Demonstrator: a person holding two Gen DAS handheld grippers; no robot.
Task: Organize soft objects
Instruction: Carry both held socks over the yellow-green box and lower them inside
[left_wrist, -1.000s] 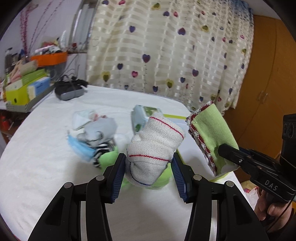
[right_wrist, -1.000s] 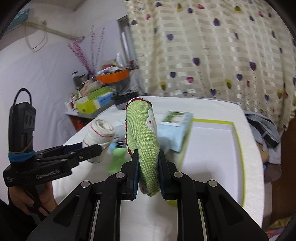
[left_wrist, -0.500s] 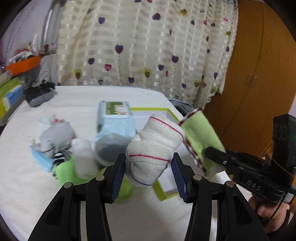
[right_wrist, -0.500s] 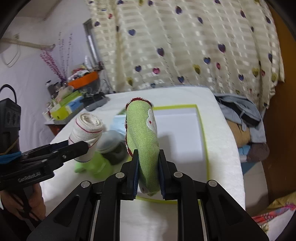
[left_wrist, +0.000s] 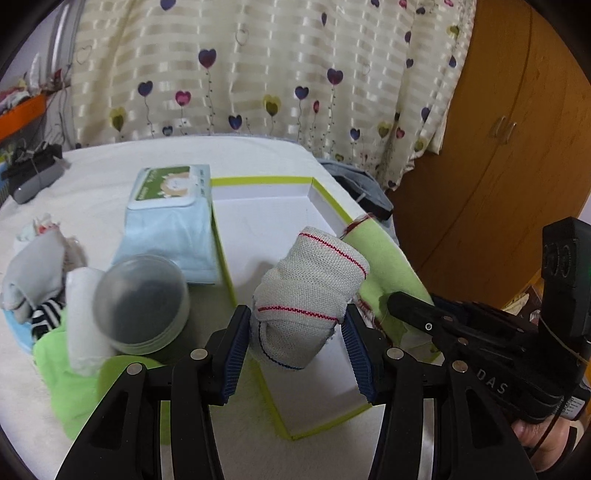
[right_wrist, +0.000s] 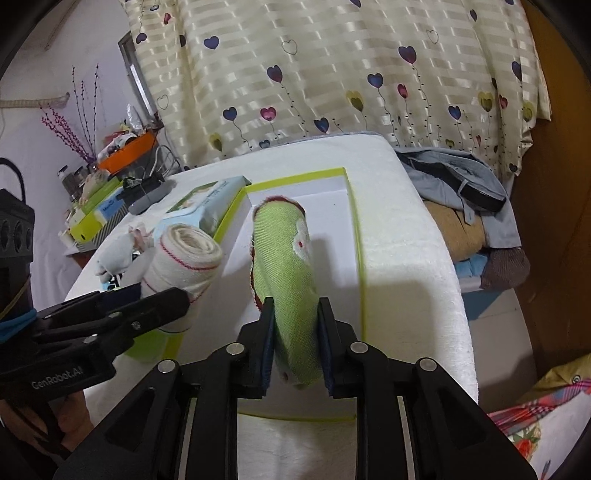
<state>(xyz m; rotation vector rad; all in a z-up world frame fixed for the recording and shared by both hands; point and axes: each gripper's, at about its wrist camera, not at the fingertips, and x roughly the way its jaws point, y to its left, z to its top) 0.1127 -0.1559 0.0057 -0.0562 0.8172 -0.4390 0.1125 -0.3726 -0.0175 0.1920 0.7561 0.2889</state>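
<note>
White rolled cloth (left_wrist: 306, 291) clamped between left jaws; green cloth (right_wrist: 291, 291) between opening right jaws, seemingly touching.

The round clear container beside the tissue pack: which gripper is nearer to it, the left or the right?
Left. The left gripper, holding the white roll, is just right of the container. The right gripper, opening around the green cloth, is farther away over the box.

Heart-print curtain (left_wrist: 280, 74) behind table (right_wrist: 406, 236) — wooden wardrobe (left_wrist: 509, 147) right, orange tray (right_wrist: 127, 155) left.
</note>
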